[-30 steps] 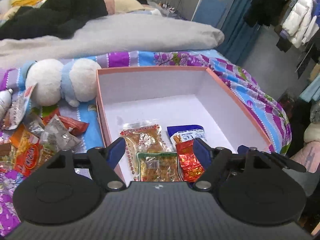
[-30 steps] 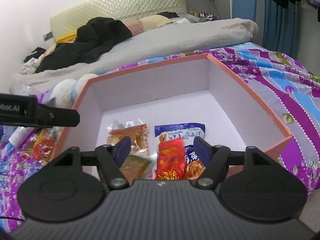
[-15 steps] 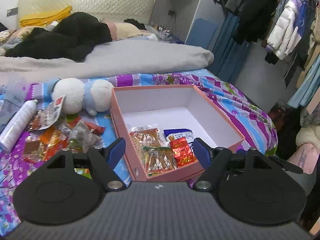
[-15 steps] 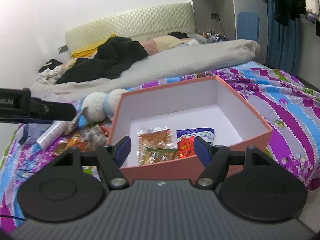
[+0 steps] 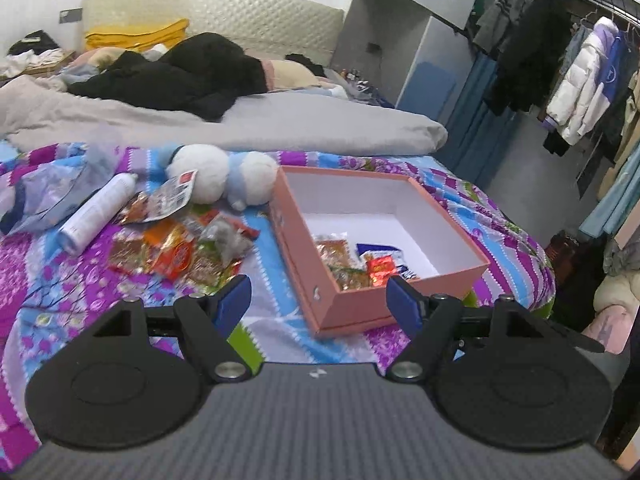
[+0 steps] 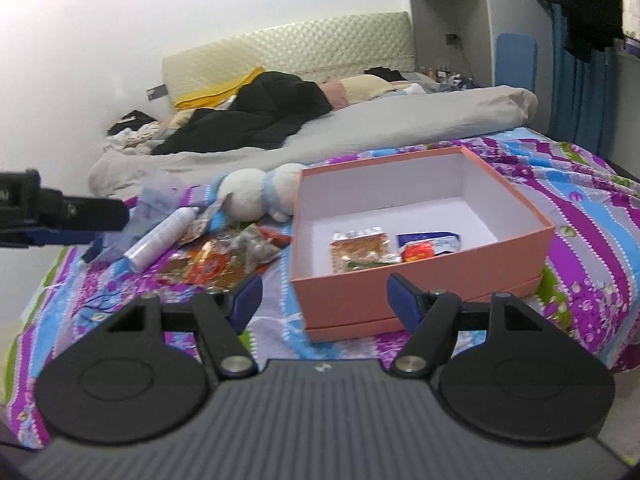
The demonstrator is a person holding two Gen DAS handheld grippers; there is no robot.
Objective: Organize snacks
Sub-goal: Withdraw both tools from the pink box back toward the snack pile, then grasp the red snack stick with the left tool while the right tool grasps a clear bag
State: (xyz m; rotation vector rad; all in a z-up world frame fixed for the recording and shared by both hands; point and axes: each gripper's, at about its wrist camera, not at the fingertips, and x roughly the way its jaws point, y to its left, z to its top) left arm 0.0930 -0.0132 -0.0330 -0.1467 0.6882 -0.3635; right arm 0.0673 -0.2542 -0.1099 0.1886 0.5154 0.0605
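A bedroom: seen from the left wrist, a bed under a purple, blue and grey patterned bedspread (image 5: 460, 196) carries a shallow salmon-pink cardboard box with a white inside (image 5: 352, 304). A few snack packets (image 5: 360, 264) lie in its near corner. A loose heap of foil snack packets (image 5: 176, 248) lies to the box's left, beside a white spray can (image 5: 96, 212) and a white plush toy (image 5: 220, 176). The left gripper (image 5: 318, 300) hangs above the bedspread, jaws apart, nothing between them.

From the right wrist, the same box (image 6: 420, 288) sits ahead; the right gripper (image 6: 322, 296) is likewise spread and empty.
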